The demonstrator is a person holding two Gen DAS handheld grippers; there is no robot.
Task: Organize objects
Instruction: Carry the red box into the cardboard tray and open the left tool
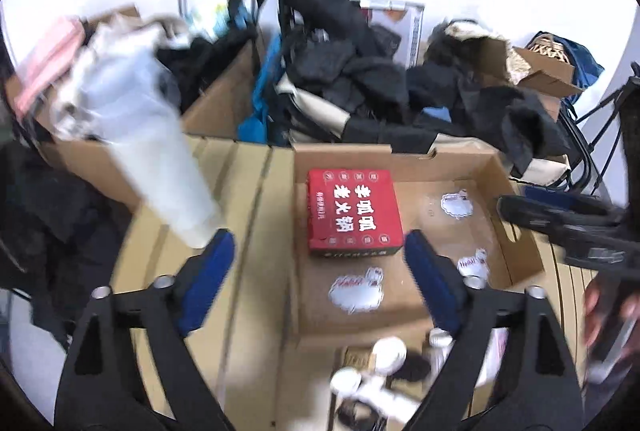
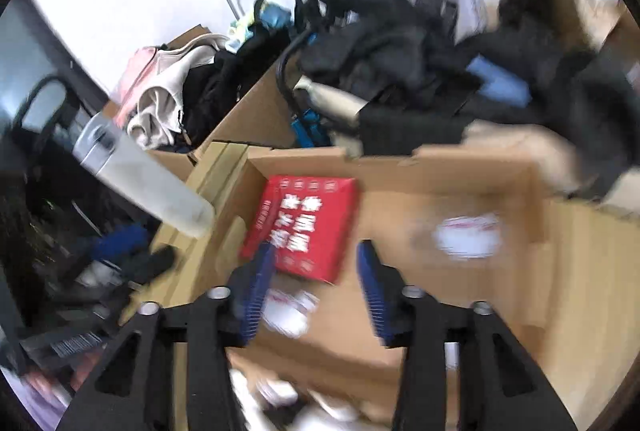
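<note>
Blue-padded left gripper (image 1: pixel 318 259) closest to lens, jaws wide, holding nothing. White bottle (image 1: pixel 168 167) tilted at far left, base touching left pad tip (image 1: pixel 218 251); held, resting or mid-air, cannot tell, blurred. Flat cardboard tray (image 1: pixel 524 227) ahead on wooden table (image 1: pixel 240 231). Red box (image 1: pixel 354 213) with white characters lying flat in tray's back left part, between the two pads in view. White stickers (image 1: pixel 356 291) on tray floor near right pad. Small white items (image 1: pixel 384 355) at bottom edge, too blurred to identify. Dark clothes (image 1: pixel 360 79) heaped behind tray over open boxes. Right gripper (image 2: pixel 314 267) over tray's near left side, jaws moderately apart, holding nothing, red box (image 2: pixel 304 223) just beyond pads. Right view heavily motion-blurred.
</note>
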